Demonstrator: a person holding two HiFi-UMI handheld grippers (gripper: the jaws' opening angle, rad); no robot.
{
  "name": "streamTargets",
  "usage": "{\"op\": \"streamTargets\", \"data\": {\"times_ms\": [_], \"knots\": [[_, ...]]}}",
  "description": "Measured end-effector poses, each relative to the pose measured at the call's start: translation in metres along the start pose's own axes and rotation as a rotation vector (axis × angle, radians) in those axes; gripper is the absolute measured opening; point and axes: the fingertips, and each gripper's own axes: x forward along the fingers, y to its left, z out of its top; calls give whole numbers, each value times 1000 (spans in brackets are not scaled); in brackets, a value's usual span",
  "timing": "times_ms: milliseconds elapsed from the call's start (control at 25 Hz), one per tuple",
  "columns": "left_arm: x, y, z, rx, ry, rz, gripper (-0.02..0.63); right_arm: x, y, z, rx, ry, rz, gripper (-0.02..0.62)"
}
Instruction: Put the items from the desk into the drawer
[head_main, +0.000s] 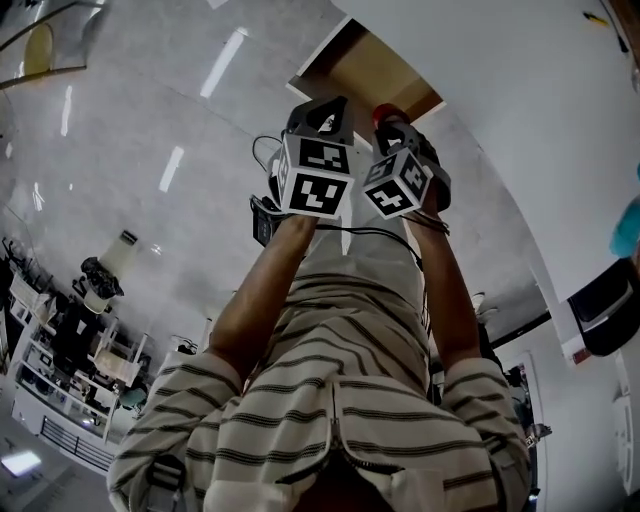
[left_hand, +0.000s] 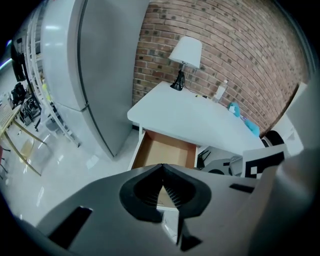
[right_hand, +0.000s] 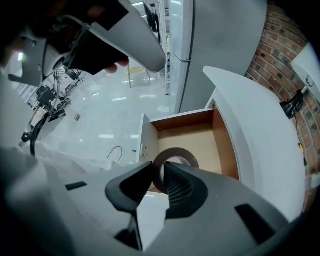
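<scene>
Gripped a dark brown flat ring with the right gripper over the open tan wooden drawer; held the left gripper shut, empty.

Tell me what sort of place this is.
Probably an office or lab workspace: a white desk with an open drawer, a table lamp against a brick wall, and cluttered shelves on a glossy floor.

No words, numbers or brands are legible; the marker cubes carry only square patterns.
</scene>
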Motion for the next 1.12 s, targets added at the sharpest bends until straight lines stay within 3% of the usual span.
{"op": "streamTargets", "data": {"times_ms": [480, 1120], "knots": [[39, 0, -28, -54, 83, -50, 8, 46, -25, 2, -35, 13, -40, 80], [71, 7, -51, -87, 131, -49, 8, 103, -40, -5, -36, 57, -60, 80]]}}
